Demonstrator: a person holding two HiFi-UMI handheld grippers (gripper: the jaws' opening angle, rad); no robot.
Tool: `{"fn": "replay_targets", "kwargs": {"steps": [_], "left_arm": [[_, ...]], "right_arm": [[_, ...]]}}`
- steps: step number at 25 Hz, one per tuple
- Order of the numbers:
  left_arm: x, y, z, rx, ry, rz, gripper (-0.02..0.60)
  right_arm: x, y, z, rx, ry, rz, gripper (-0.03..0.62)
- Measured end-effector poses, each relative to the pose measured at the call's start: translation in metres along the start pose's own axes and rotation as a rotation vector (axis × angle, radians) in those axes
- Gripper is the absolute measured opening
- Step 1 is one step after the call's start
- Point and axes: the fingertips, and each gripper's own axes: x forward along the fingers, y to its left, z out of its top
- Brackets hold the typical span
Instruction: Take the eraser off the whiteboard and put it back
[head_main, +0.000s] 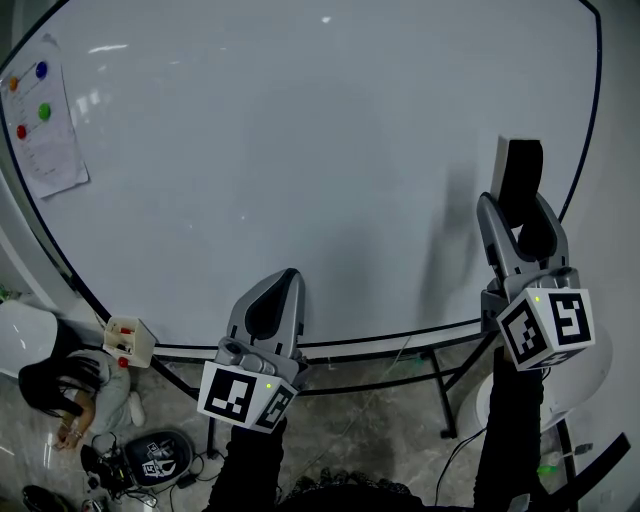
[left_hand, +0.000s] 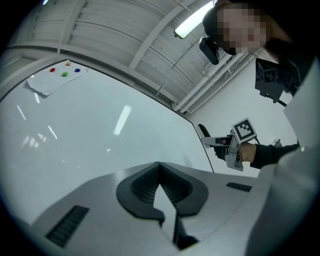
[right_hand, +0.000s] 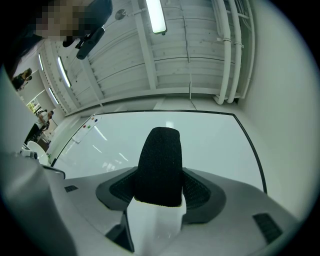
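The eraser (head_main: 518, 172), a white block with a black felt face, stands upright between the fingers of my right gripper (head_main: 516, 202), which is shut on it near the whiteboard's (head_main: 250, 150) right edge. In the right gripper view the eraser (right_hand: 160, 165) fills the middle, clamped by both pads, with the board behind it. I cannot tell whether the felt touches the board. My left gripper (head_main: 288, 280) hangs low at the board's bottom edge, shut and holding nothing. The left gripper view shows its tips (left_hand: 159, 167) meeting, with the right gripper (left_hand: 220, 142) and the eraser (left_hand: 204, 131) far off.
A sheet of paper (head_main: 45, 120) held by coloured magnets hangs at the board's upper left. A small box (head_main: 128, 340) sits at the lower left corner. Below are the stand's black legs (head_main: 440, 380), a person crouching on the floor (head_main: 60, 390) and some gear.
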Motion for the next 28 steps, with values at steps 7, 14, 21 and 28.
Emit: {"fn": "replay_targets", "kwargs": {"steps": [7,14,21,28], "left_arm": [[-0.012,0.007,0.004,0.016,0.008,0.044,-0.003],[-0.037,0.020,0.012,0.042,0.017,0.144,-0.003],[-0.080,0.035,0.026,0.104,0.047,0.286,-0.002],[-0.139,0.061,0.038,0.168,0.090,0.450,-0.003]], "right_arm": [[0.006,0.014,0.001,0.019,-0.014,0.042,0.272],[0.021,0.044,-0.003,0.054,-0.027,0.143,0.272],[0.038,0.090,-0.011,0.125,-0.041,0.281,0.272],[0.055,0.164,-0.026,0.211,-0.043,0.438,0.272]]}}
